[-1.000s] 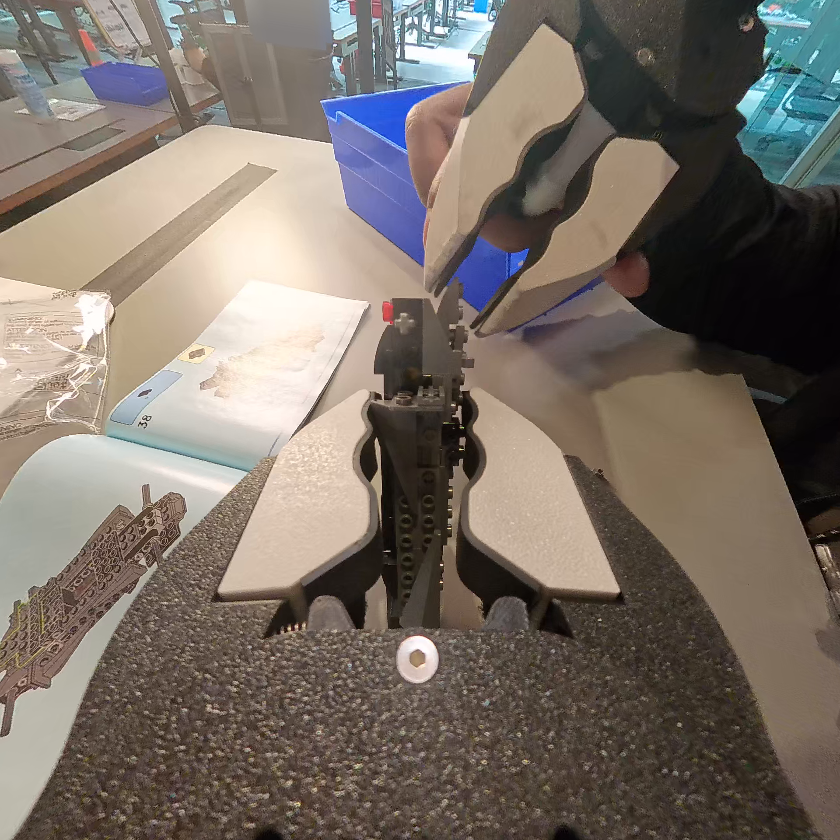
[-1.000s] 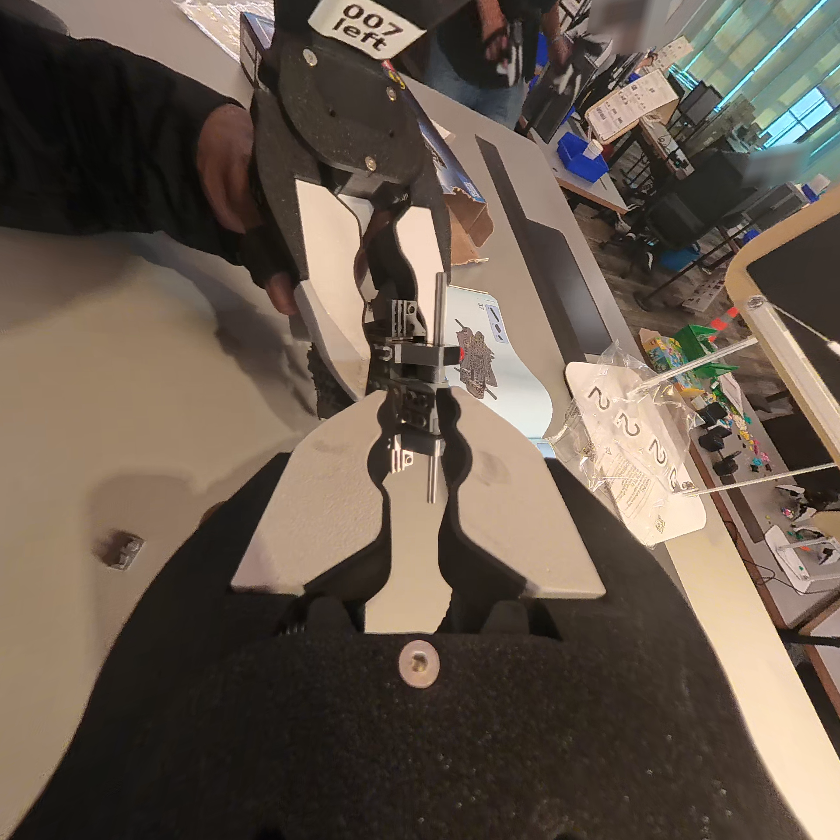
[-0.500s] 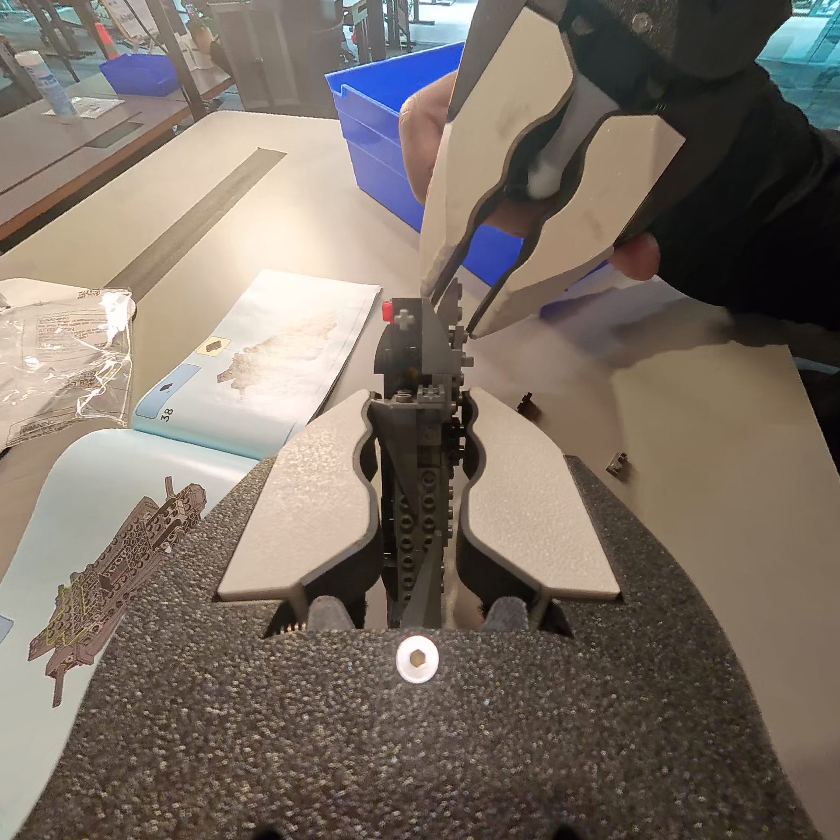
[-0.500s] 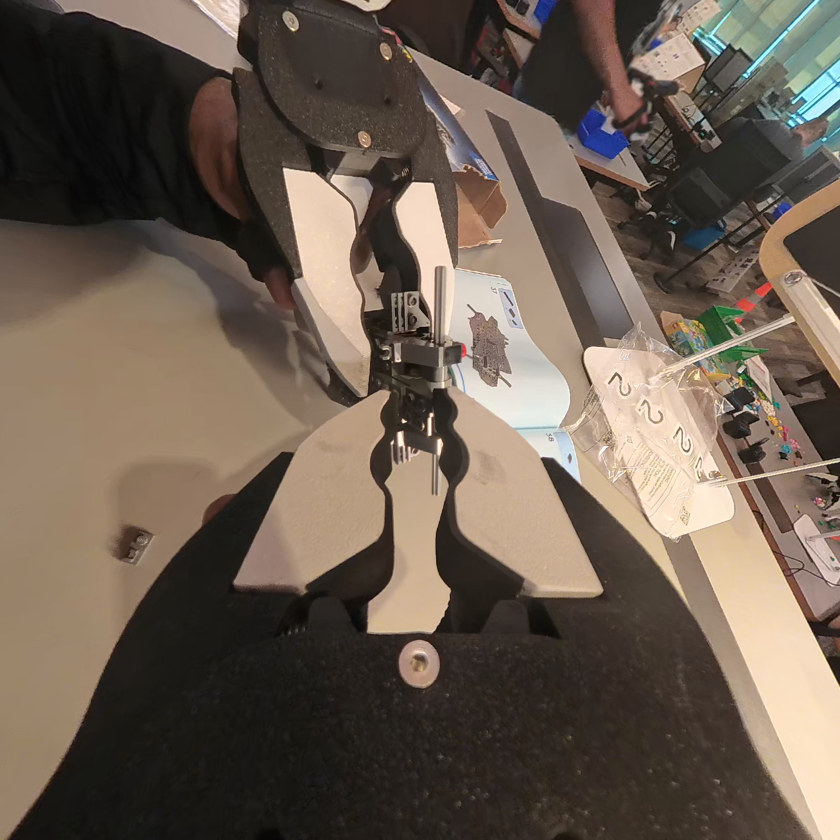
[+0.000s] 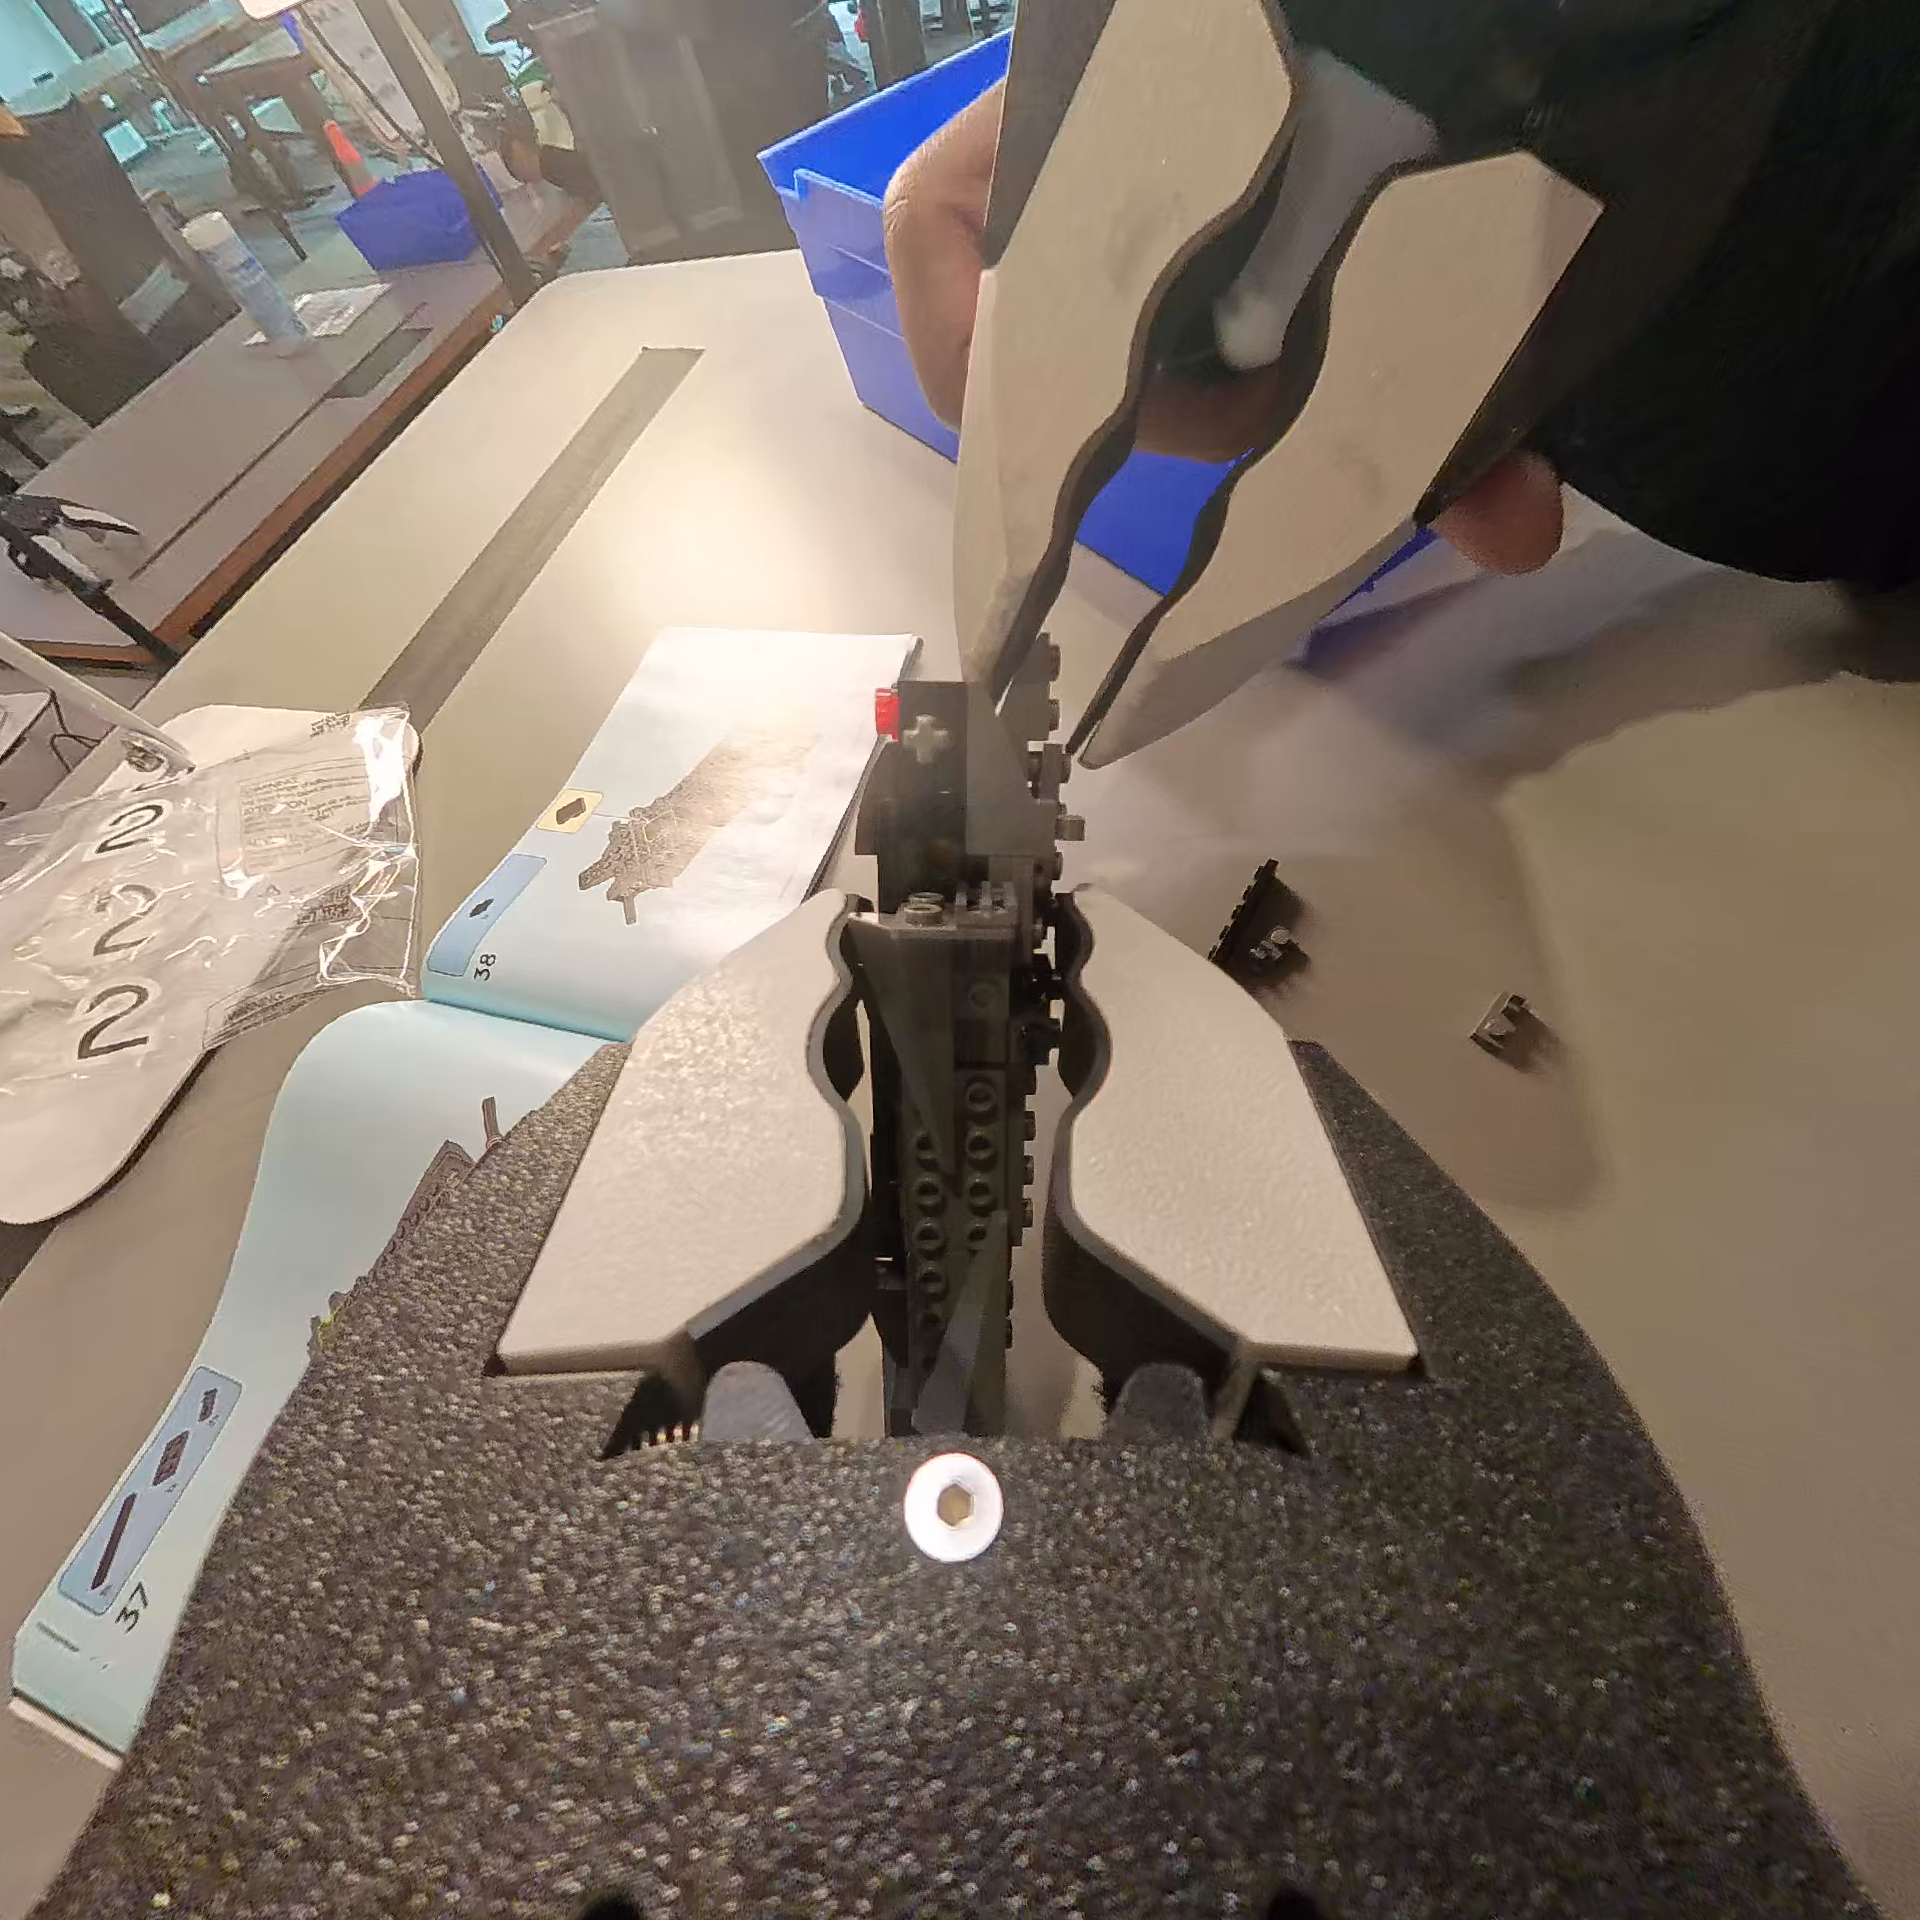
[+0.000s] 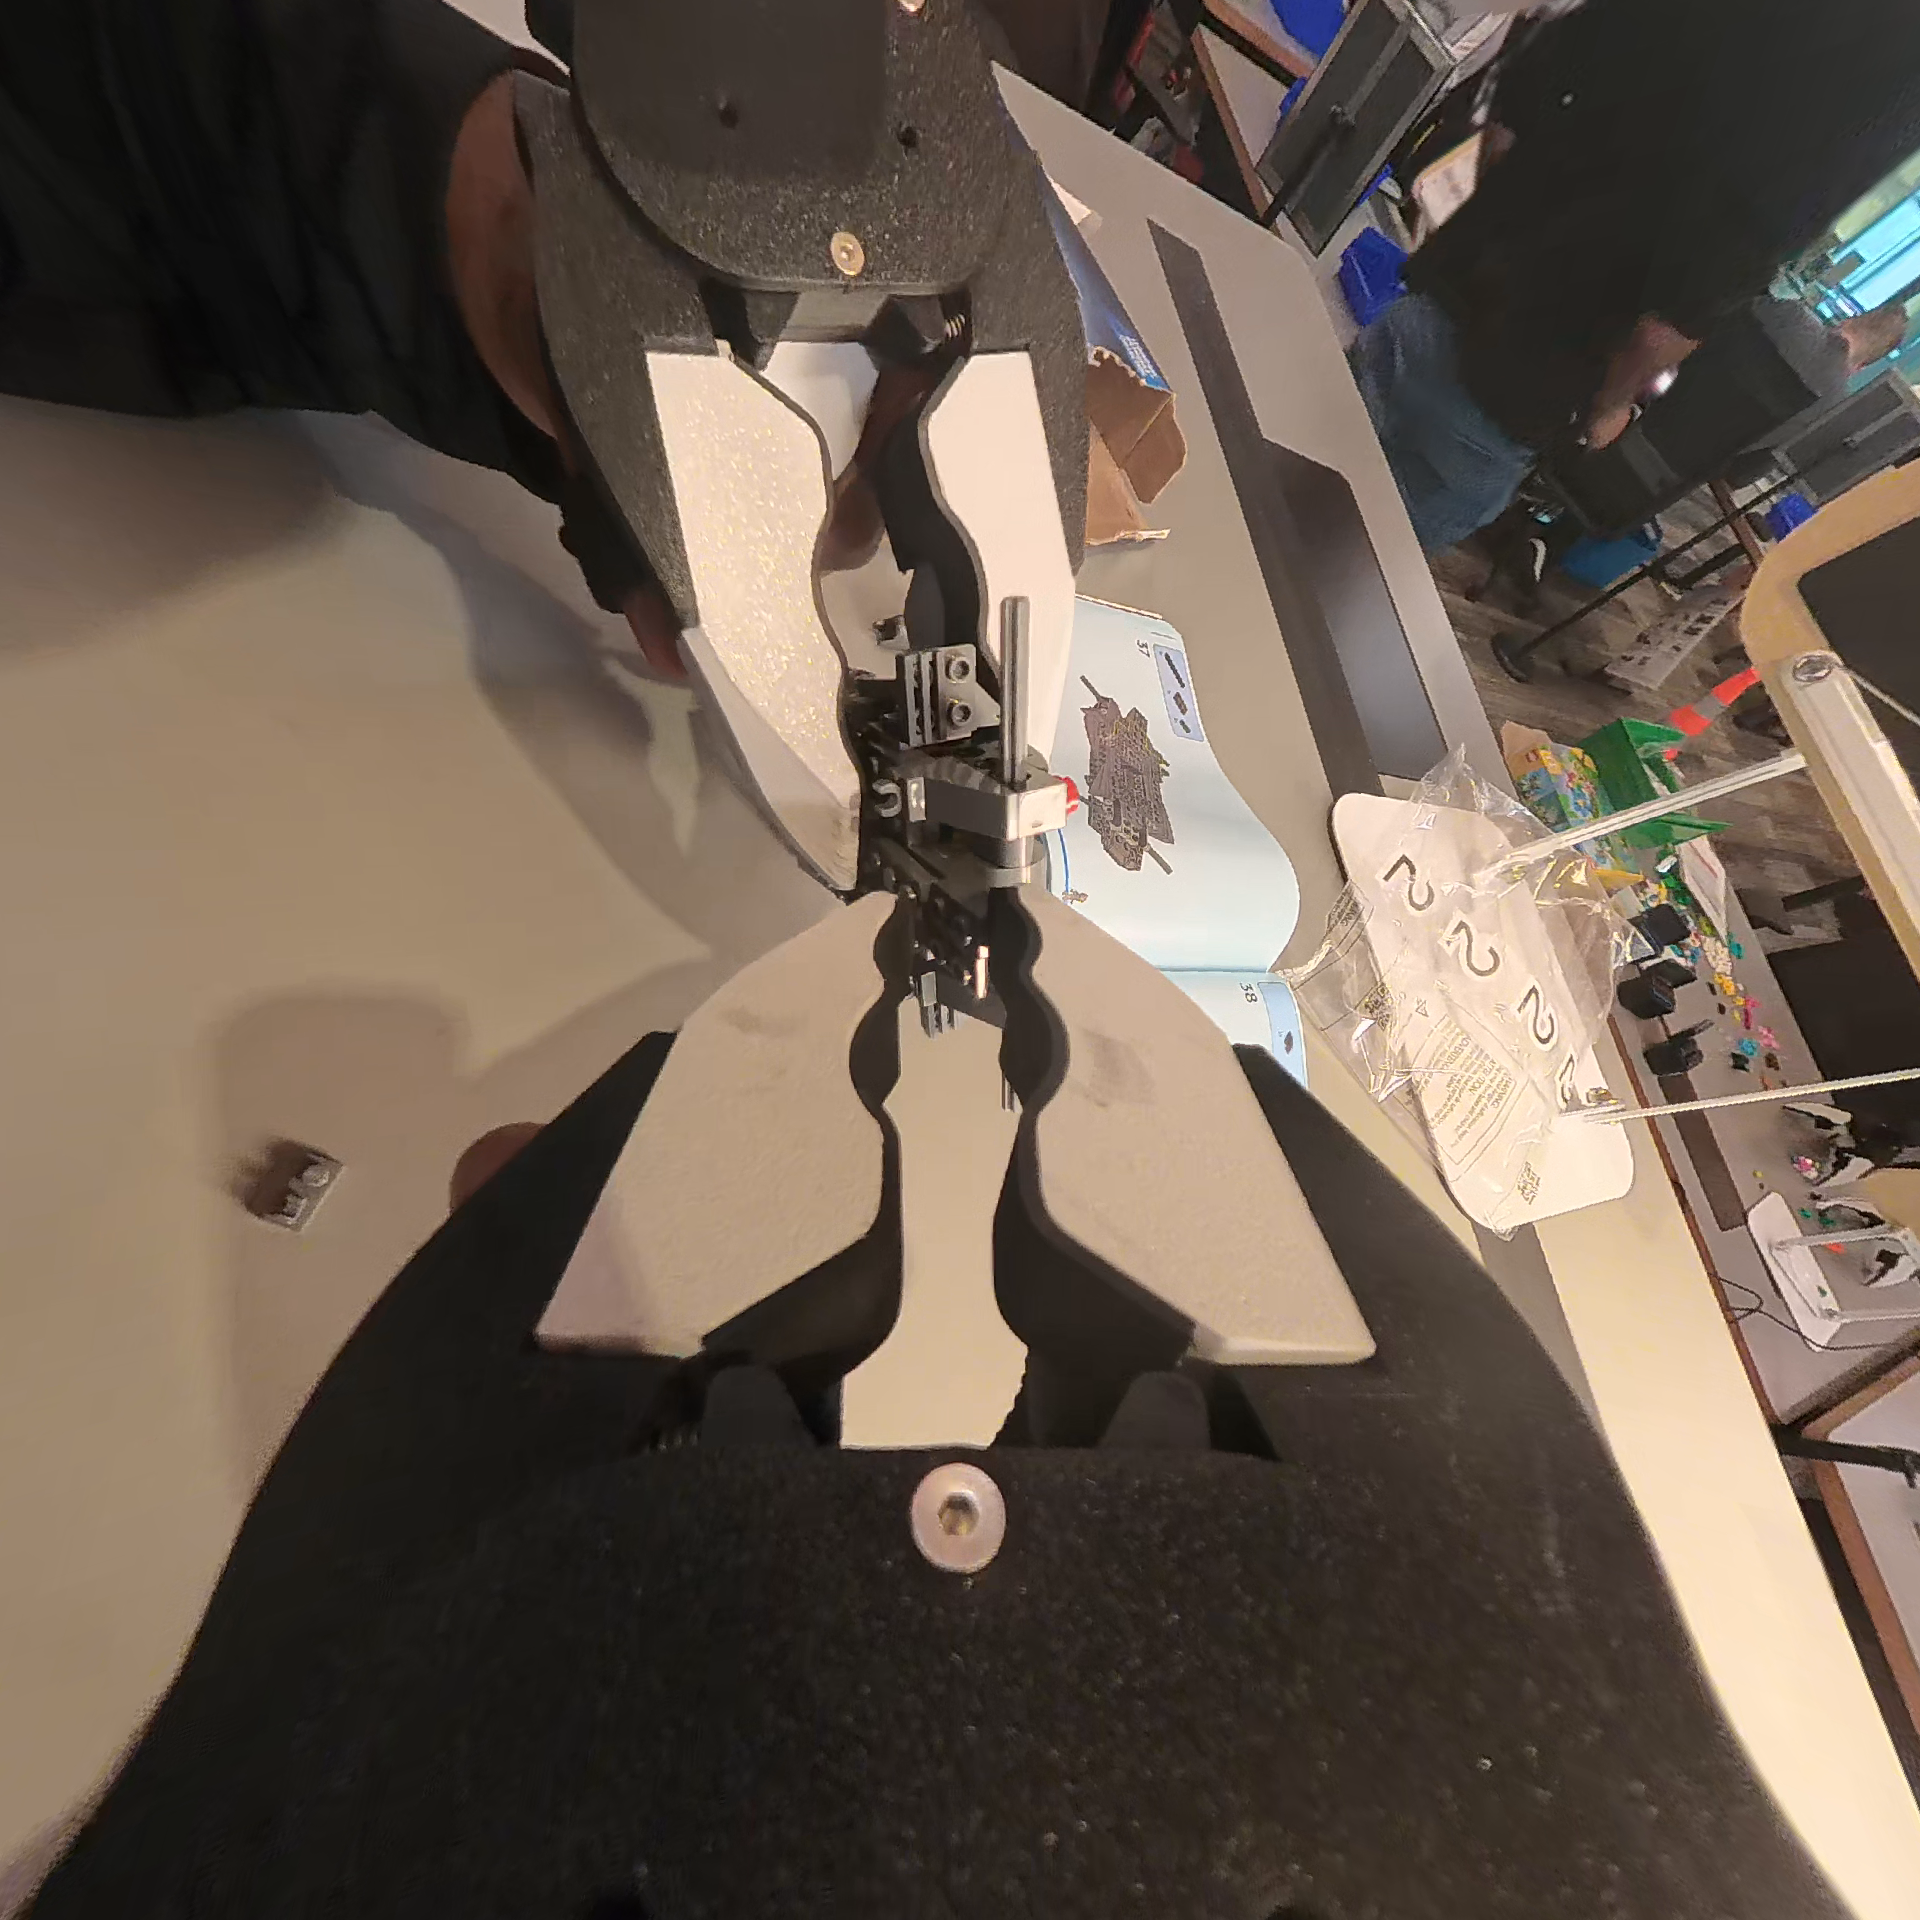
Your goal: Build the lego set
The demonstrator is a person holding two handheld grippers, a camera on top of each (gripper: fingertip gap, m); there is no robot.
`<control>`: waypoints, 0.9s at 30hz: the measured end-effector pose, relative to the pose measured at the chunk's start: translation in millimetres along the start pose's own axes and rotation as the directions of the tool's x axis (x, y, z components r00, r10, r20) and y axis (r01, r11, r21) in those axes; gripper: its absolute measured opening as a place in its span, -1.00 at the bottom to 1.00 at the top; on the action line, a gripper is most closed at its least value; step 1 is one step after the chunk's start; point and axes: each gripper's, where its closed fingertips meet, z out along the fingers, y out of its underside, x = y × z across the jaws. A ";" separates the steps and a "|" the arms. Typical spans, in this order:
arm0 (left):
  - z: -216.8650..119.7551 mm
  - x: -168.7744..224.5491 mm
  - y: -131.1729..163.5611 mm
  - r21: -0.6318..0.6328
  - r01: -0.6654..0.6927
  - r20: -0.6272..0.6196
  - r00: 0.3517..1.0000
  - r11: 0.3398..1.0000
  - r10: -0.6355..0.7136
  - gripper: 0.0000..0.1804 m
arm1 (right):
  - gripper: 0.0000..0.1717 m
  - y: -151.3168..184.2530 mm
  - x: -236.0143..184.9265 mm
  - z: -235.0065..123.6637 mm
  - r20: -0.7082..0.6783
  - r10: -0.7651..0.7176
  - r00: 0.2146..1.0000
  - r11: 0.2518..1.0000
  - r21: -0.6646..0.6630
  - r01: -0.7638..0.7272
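The dark grey brick model sat clamped upright in my left tongs above the worktop, my right tongs nipped narrowly onto its studded end, the open instruction booklet lying just beyond, loose bricks nearby.

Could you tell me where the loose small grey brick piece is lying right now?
The small grey brick piece lies on the table, left of the right gripper in the right wrist view.
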 end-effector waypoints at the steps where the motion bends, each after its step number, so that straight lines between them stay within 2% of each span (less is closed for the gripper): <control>1: 0.2 -0.2 0.5 -0.003 -0.001 0.002 1.000 1.000 0.001 -0.61 | -0.83 0.3 -0.1 0.1 -0.002 -0.006 1.000 1.000 -0.002 0.006; 8: -0.1 0.3 -1.3 0.002 -0.011 0.009 1.000 1.000 0.011 -0.61 | -0.78 -0.1 0.2 3.5 -0.020 -0.015 1.000 1.000 -0.010 0.015; 27: -0.7 -1.2 -0.5 0.004 -0.020 0.015 1.000 1.000 0.020 -0.62 | -0.83 0.0 -1.1 5.2 -0.002 -0.012 1.000 1.000 0.024 0.012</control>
